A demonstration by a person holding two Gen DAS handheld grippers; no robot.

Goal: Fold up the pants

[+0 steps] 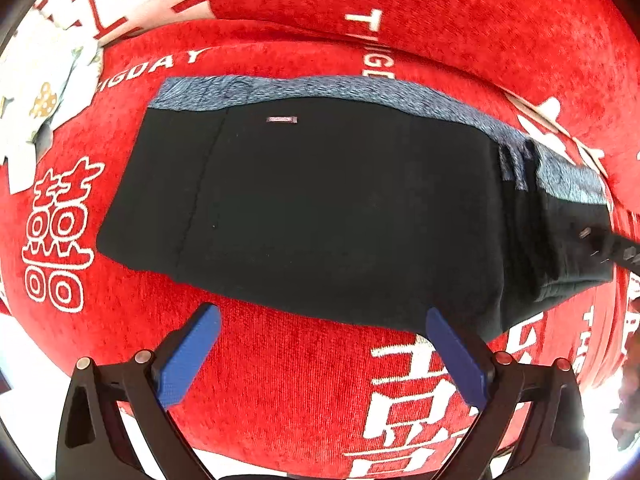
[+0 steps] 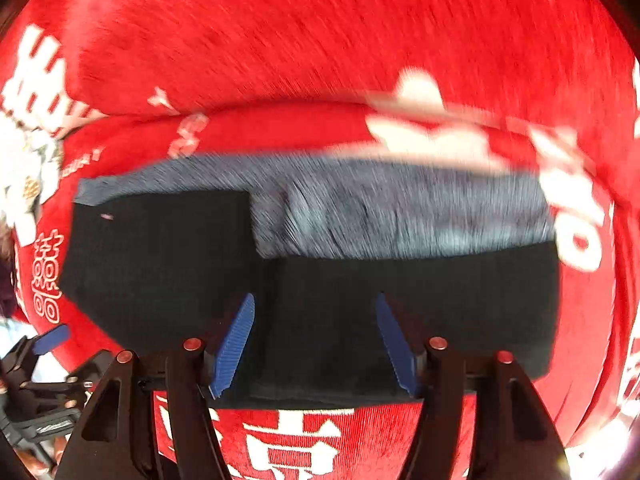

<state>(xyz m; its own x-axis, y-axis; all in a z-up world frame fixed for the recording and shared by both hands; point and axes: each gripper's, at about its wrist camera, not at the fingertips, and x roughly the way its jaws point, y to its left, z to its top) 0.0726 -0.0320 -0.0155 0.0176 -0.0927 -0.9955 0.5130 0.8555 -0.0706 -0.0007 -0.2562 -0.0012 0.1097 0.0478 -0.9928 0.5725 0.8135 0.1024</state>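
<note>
Black pants (image 1: 320, 200) with a blue-grey band along the far edge lie flat and folded on a red cloth (image 1: 280, 380). My left gripper (image 1: 320, 316) is open and empty, just short of the pants' near edge. In the right wrist view the pants (image 2: 160, 264) lie under and ahead of my right gripper (image 2: 316, 300), which is open with its blue fingertips (image 2: 236, 344) over the black fabric near its near edge, holding nothing. This view is motion-blurred. The left gripper (image 2: 52, 338) shows at the far left there.
The red cloth carries white Chinese characters (image 1: 56, 236) and lettering. A raised red cushion edge (image 1: 440, 8) runs behind the pants. A white flowered item (image 1: 36, 96) lies at the far left.
</note>
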